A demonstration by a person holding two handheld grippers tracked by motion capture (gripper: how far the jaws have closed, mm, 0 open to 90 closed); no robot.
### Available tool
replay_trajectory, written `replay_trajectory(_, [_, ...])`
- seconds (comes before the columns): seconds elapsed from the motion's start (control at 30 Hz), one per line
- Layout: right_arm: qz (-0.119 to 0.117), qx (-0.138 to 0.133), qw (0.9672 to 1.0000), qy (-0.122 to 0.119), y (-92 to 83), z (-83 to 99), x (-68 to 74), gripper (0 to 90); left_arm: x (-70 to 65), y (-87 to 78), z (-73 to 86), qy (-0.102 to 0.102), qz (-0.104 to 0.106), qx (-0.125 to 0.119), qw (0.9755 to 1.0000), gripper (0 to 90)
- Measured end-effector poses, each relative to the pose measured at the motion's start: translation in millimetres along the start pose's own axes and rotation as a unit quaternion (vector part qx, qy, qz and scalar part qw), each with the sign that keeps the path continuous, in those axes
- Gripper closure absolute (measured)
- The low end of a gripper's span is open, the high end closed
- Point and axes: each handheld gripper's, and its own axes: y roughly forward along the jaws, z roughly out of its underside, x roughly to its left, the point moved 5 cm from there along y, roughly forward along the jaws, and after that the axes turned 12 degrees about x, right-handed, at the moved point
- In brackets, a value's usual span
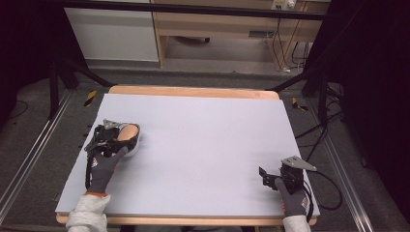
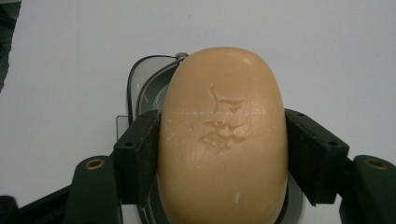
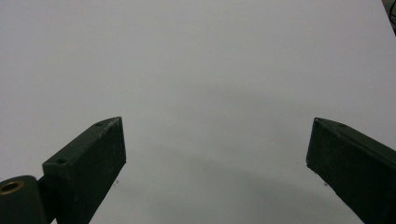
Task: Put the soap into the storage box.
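Left gripper [image 1: 126, 140], right gripper [image 1: 267, 177]: black jaws, brass screws, grey top plates, black cables. Grey gloves, orange cuffs, white sleeves.

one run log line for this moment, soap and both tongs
left tongs: shut on soap bar | soap: over grey dish | right tongs: open, holding nothing, above table
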Motion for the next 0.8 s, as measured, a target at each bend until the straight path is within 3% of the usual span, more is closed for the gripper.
replay_trajectory(0.2, [0.001, 0.0, 1.0, 0.001, -0.1, 0.1, -0.2, 4.9, -0.8, 1.2, 0.8, -0.004, 0.012, 0.003, 0.9999, 31.0])
replay_trajectory(0.8, [0.001, 0.0, 1.0, 0.003, -0.5, 0.1, -0.3, 4.8, -4.2, -1.1, 0.9, 0.005, 0.008, -0.003, 0.9999, 30.3])
